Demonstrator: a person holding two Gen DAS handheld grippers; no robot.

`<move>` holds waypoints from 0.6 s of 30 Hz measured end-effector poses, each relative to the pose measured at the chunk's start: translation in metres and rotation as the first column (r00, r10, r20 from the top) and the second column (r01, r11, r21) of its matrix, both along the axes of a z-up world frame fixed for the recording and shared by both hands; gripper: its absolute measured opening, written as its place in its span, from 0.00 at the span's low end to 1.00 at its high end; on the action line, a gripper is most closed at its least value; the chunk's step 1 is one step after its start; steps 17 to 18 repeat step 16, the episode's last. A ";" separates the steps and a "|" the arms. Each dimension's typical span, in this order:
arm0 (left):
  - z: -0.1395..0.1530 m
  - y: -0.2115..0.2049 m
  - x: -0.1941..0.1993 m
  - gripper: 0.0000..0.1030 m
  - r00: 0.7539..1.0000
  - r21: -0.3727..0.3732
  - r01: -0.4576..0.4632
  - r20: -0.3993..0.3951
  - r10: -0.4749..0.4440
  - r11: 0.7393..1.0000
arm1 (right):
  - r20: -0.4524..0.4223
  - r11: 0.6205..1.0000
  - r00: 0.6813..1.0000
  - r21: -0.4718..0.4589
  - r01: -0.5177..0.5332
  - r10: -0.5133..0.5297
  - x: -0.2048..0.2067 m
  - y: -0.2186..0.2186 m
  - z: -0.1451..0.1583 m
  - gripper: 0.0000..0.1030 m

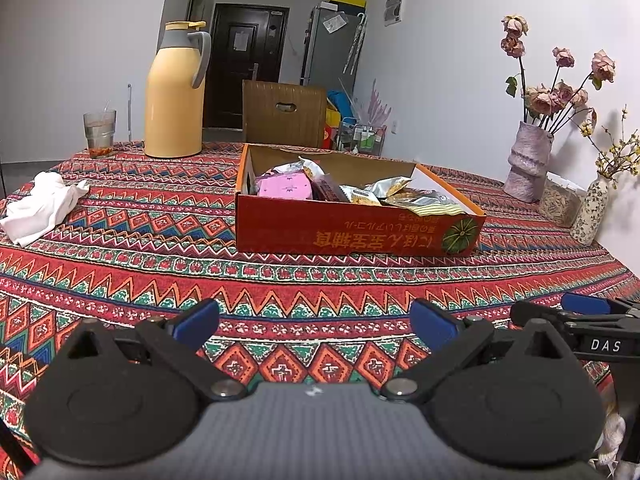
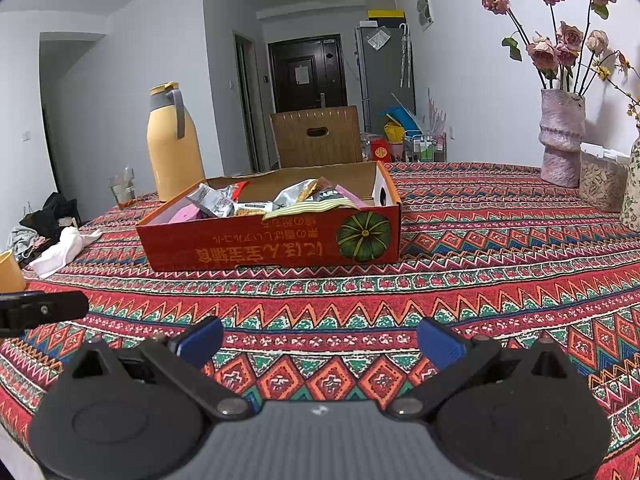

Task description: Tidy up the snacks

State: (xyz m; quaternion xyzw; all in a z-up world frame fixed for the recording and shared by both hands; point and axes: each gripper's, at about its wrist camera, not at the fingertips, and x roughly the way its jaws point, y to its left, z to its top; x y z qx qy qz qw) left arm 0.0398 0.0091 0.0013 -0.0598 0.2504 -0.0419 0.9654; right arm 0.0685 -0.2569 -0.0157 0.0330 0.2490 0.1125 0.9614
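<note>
A red cardboard box (image 1: 352, 232) with a pumpkin picture stands on the patterned tablecloth (image 1: 160, 240); it also shows in the right wrist view (image 2: 248, 244). Several snack packets (image 1: 360, 192) lie inside it, among them a pink one (image 1: 285, 187) and silver ones (image 2: 296, 196). My left gripper (image 1: 316, 324) is open and empty, low over the cloth in front of the box. My right gripper (image 2: 320, 340) is open and empty, beside the left one; its fingers (image 1: 576, 312) show at the right of the left wrist view.
A yellow thermos jug (image 1: 176, 96) and a glass (image 1: 99, 134) stand at the back left. A white cloth (image 1: 40, 204) lies at the left. A pink vase of roses (image 1: 528, 160), a small floral vase (image 1: 590, 212) and a clear container (image 2: 602, 176) stand at the right. A wooden chair (image 1: 284, 114) stands behind the table.
</note>
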 end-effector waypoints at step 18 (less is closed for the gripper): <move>0.000 0.005 0.000 1.00 1.000 -0.024 0.013 0.001 -0.013 1.000 | -0.004 1.000 1.000 -0.002 -0.004 0.004 0.000 0.000 -0.001 1.00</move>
